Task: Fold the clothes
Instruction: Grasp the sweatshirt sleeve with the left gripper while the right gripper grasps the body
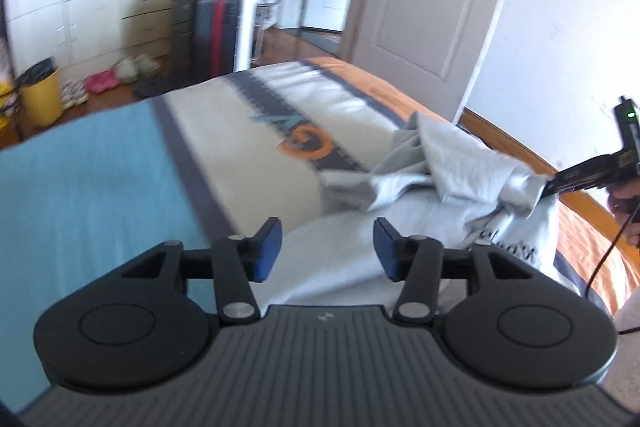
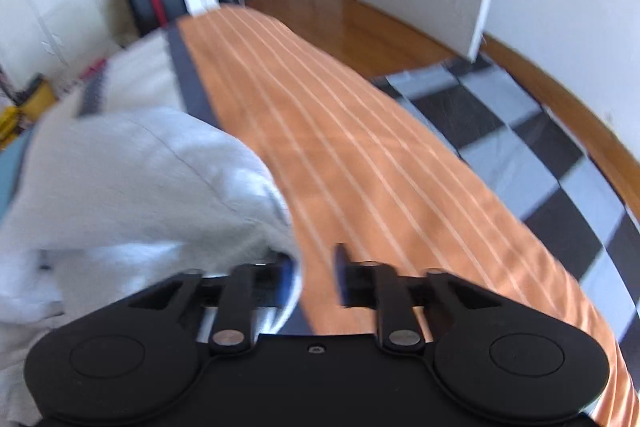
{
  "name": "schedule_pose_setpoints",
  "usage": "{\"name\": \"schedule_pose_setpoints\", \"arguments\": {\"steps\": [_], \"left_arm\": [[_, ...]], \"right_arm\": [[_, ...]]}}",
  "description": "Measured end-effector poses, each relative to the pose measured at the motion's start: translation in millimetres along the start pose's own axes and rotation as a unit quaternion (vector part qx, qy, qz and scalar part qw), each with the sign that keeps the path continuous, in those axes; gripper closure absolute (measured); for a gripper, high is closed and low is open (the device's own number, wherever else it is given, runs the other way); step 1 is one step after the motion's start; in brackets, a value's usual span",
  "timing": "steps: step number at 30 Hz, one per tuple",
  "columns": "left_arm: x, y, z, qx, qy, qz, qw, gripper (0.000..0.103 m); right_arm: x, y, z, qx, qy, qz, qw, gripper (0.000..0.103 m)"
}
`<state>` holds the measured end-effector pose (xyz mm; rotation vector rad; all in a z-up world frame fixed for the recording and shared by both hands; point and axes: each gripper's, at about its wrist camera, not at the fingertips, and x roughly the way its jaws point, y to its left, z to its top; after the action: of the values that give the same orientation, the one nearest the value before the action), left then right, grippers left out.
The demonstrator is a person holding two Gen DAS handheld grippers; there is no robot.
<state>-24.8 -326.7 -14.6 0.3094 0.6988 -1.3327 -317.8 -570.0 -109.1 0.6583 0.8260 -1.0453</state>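
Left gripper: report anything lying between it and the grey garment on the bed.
Nothing visible does. The left gripper is open and empty above the bed; the crumpled grey garment lies just ahead, only bedcover between.

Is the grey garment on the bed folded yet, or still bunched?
Still bunched: the grey garment lies crumpled in loose ridges on the bed, no flat folds showing.

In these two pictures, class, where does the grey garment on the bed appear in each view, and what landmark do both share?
Left wrist view: the grey garment lies crumpled right of centre on the bed, beyond the open fingers.
Right wrist view: the grey garment fills the lower left, reaching the left finger.
Shared landmark: the orange striped edge of the bedcover.
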Motion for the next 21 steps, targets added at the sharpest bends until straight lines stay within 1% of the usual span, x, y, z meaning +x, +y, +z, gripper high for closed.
{"name": "schedule_pose_setpoints", "arguments": {"steps": [1, 2, 4, 5, 7, 9, 10, 11, 12, 13, 14, 15, 17, 19, 20, 21], "left_arm": [[13, -3, 7, 0.007, 0.027, -0.009, 0.9996, 0.053], [24, -6, 12, 0.013, 0.044, -0.013, 0.9988, 0.053], [41, -12, 16, 0.024, 0.055, -0.008, 0.9981, 0.053], [47, -14, 18, 0.028, 0.058, -0.005, 0.9979, 0.053], [55, -18, 20, 0.029, 0.056, -0.004, 0.998, 0.053], [57, -22, 22, 0.03, 0.049, -0.011, 0.9983, 0.052], [58, -24, 24, 0.034, 0.044, -0.014, 0.9983, 0.051], [59, -25, 25, 0.041, 0.039, -0.012, 0.9983, 0.048], [60, -26, 27, 0.045, 0.033, -0.005, 0.9984, 0.045], [65, -27, 29, 0.046, 0.029, 0.005, 0.9985, 0.044], [70, -27, 31, 0.044, 0.028, 0.014, 0.9985, 0.04], [78, -25, 34, 0.039, 0.034, 0.017, 0.9985, 0.04], [95, -20, 38, 0.028, 0.052, 0.008, 0.9982, 0.042], [110, -16, 39, 0.015, 0.074, -0.007, 0.9972, 0.052], [118, -14, 38, 0.006, 0.091, -0.012, 0.9958, 0.057], [127, -13, 37, -0.004, 0.118, -0.016, 0.9929, 0.056]], "right_arm": [[1, -6, -2, 0.01, 0.0, -0.001, 1.0, 0.057], [3, -8, -3, 0.021, -0.001, -0.003, 1.0, 0.05], [-1, -10, 4, 0.026, -0.009, -0.002, 1.0, 0.05], [-7, -9, 4, 0.023, -0.022, 0.008, 0.999, 0.049], [-22, -7, 5, 0.018, -0.054, 0.043, 0.997, 0.049], [-36, -5, 5, 0.013, -0.086, 0.08, 0.993, 0.05], [-43, -4, 4, 0.012, -0.103, 0.102, 0.989, 0.05], [-50, -3, 3, 0.01, -0.121, 0.124, 0.985, 0.05], [-57, -2, 2, 0.008, -0.138, 0.146, 0.98, 0.049], [-61, -1, 3, 0.008, -0.153, 0.164, 0.974, 0.049], [-62, -1, 4, 0.008, -0.167, 0.177, 0.97, 0.048], [-61, 0, 5, 0.007, -0.174, 0.19, 0.966, 0.047], [-50, 9, 7, -0.005, -0.156, 0.219, 0.963, 0.047], [-40, 24, 7, -0.03, -0.135, 0.242, 0.96, 0.046], [-37, 33, 5, -0.049, -0.129, 0.25, 0.958, 0.043], [-36, 43, 3, -0.073, -0.127, 0.256, 0.956, 0.034]]}}
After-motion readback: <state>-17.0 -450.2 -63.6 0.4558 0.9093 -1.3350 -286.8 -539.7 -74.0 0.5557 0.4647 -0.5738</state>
